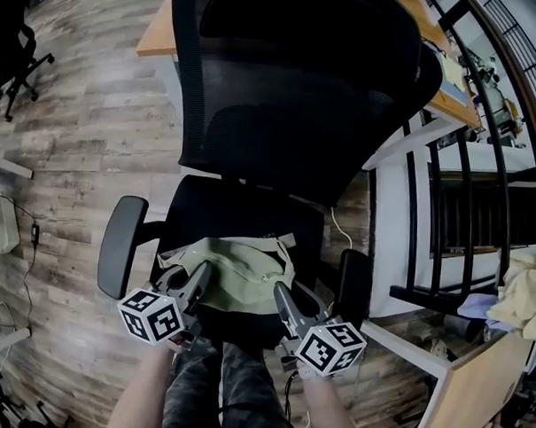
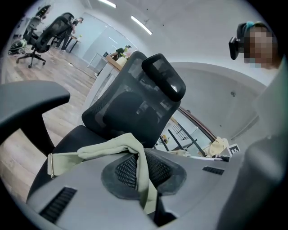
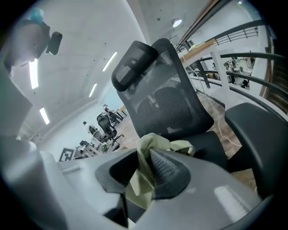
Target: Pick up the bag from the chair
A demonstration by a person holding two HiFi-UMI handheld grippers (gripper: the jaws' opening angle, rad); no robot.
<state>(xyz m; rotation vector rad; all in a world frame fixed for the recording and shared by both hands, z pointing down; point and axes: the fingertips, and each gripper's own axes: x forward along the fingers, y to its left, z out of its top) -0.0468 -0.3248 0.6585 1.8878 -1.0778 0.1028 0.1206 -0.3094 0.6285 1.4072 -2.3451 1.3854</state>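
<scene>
A pale green cloth bag (image 1: 235,267) lies on the seat of a black mesh office chair (image 1: 291,85). My left gripper (image 1: 197,279) is shut on the bag's left side, and its strap (image 2: 140,173) is pinched between the jaws, a metal ring (image 2: 51,165) hanging at the strap's end. At the bag's right side my right gripper (image 1: 282,295) is shut on a fold of the green fabric (image 3: 142,175). Both grippers sit low over the seat's front edge.
The chair's armrests (image 1: 121,245) (image 1: 353,288) flank the grippers. A wooden desk (image 1: 438,79) stands behind the chair, with a black railing (image 1: 454,217) and white frame to the right. A white cable (image 1: 340,231) runs over the wood floor. Other chairs (image 1: 14,47) stand far left.
</scene>
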